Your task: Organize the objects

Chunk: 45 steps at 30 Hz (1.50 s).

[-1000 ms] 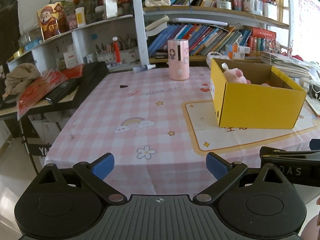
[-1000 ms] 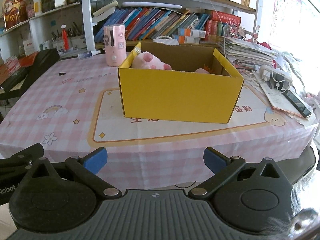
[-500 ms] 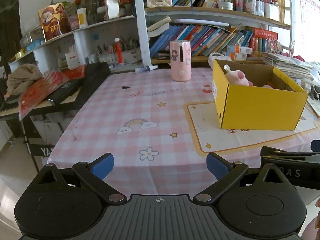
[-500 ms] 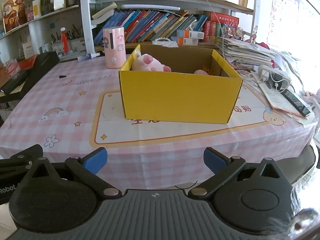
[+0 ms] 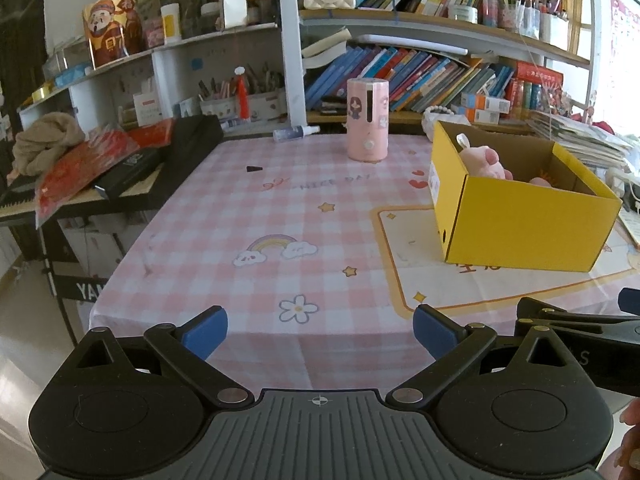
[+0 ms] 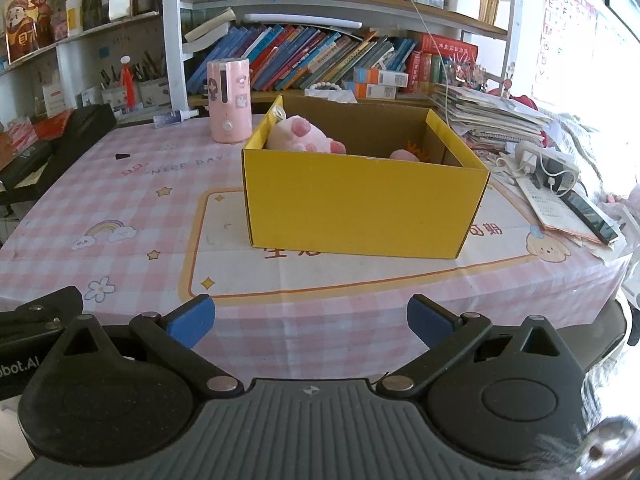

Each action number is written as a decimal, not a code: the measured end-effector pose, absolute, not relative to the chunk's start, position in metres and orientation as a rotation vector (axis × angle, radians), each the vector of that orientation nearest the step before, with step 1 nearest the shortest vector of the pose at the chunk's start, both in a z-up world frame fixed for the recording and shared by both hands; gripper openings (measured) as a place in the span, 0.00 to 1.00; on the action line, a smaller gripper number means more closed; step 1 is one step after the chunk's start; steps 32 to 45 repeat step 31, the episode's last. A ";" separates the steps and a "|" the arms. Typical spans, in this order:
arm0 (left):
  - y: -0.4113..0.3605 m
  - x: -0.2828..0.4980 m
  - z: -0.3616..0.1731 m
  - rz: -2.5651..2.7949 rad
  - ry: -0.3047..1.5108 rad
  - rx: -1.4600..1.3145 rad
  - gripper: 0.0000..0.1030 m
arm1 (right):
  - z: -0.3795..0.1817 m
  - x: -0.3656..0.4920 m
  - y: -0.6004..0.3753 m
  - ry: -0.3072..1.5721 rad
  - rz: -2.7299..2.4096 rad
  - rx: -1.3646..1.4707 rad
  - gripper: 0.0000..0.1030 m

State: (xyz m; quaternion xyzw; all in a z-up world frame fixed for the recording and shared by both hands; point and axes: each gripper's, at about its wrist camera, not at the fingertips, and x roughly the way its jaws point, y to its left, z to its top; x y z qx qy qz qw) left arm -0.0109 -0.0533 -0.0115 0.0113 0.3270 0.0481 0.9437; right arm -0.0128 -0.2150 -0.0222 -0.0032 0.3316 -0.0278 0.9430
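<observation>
A yellow cardboard box [image 6: 360,204] stands open on the pink checked tablecloth [image 6: 120,200]; it also shows in the left wrist view [image 5: 524,224]. A pink plush toy [image 6: 300,138] lies inside it at the left, also seen from the left wrist [image 5: 480,160]. A second pink item [image 6: 404,155] peeks up at the box's right. My left gripper [image 5: 320,330] is open and empty at the table's near edge. My right gripper [image 6: 311,322] is open and empty, in front of the box.
A pink cylinder [image 5: 367,119] stands at the back of the table. A small black piece [image 5: 253,168] lies near the left. Papers, cables and a phone [image 6: 588,214] lie right of the box. A keyboard stand [image 5: 120,176] is left. Bookshelves stand behind.
Both grippers have drawn back slightly from the table; the box and cylinder look a little farther away. Nothing on the table has moved.
</observation>
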 end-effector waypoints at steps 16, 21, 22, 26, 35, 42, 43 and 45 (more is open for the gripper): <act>-0.052 -0.005 -0.014 0.111 0.677 0.015 0.98 | -0.025 -0.006 -0.208 0.686 -0.079 -0.009 1.00; -0.051 -0.004 -0.014 0.109 0.683 0.016 0.98 | -0.027 -0.004 -0.206 0.693 -0.083 -0.012 1.00; -0.051 -0.004 -0.014 0.110 0.683 0.019 0.98 | -0.027 -0.003 -0.205 0.695 -0.084 -0.013 1.00; -0.052 -0.002 -0.014 0.114 0.680 0.033 0.98 | -0.028 -0.002 -0.205 0.698 -0.087 -0.014 1.00; -0.054 0.001 -0.015 0.105 0.683 0.032 0.98 | -0.029 0.001 -0.206 0.706 -0.087 -0.009 1.00; -0.054 0.001 -0.015 0.105 0.683 0.032 0.98 | -0.029 0.001 -0.206 0.706 -0.087 -0.009 1.00; -0.054 0.001 -0.015 0.105 0.683 0.032 0.98 | -0.029 0.001 -0.206 0.706 -0.087 -0.009 1.00; -0.054 0.001 -0.015 0.105 0.683 0.032 0.98 | -0.029 0.001 -0.206 0.706 -0.087 -0.009 1.00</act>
